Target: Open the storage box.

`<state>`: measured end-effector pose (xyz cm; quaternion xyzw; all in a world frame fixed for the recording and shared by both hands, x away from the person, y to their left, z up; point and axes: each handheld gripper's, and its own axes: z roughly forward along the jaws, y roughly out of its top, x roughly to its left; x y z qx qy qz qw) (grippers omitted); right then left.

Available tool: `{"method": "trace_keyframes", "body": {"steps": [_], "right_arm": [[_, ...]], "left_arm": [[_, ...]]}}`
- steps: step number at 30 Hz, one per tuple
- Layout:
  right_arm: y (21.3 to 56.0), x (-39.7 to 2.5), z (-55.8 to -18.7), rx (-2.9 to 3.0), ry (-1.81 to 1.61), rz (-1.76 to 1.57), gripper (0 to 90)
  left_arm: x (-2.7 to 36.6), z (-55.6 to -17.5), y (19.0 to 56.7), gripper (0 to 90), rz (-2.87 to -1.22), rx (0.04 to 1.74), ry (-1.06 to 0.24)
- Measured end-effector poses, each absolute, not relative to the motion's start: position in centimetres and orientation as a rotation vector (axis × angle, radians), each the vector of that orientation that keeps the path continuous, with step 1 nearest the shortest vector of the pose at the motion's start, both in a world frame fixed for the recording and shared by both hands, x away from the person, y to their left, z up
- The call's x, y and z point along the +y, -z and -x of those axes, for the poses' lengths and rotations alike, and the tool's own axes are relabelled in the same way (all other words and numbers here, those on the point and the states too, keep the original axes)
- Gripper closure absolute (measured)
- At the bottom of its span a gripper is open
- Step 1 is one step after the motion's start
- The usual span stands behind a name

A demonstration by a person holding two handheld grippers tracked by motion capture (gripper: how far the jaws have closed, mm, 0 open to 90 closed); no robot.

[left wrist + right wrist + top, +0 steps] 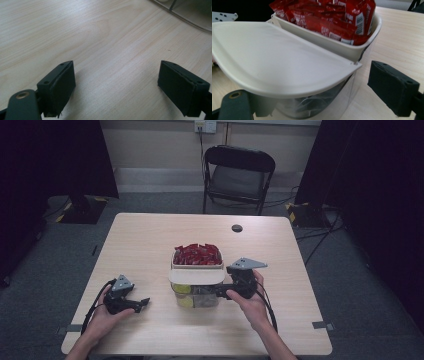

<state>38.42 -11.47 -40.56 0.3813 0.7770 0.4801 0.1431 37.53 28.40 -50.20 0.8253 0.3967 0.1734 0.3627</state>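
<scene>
Condiment container at right gripper; left gripper idle on counter.
Right gripper (220,291): jaws spread wide, holding nothing, straddling the corner of the container's (317,105) white half-lid (274,65); clear wall between them. Open rear compartment holds red sachets (332,17). Left gripper (142,303): jaws wide apart over bare counter (100,37), empty, well left of container. Folding chair (239,175) beyond counter.

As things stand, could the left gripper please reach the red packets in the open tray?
Probably yes: the left gripper is open over bare table, and the red packets lie uncovered beyond the white lid.
</scene>
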Motion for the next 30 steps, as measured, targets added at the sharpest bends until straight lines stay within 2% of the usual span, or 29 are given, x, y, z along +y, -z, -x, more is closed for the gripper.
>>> {"method": "trace_keyframes", "body": {"steps": [30], "right_arm": [[40.0, -10.6, -40.7, 2.241, -1.397, -1.106, 13.6]], "left_arm": [[28.4, -37.5, 50.2, 14.0, -2.123, 1.025, -0.447]]}}
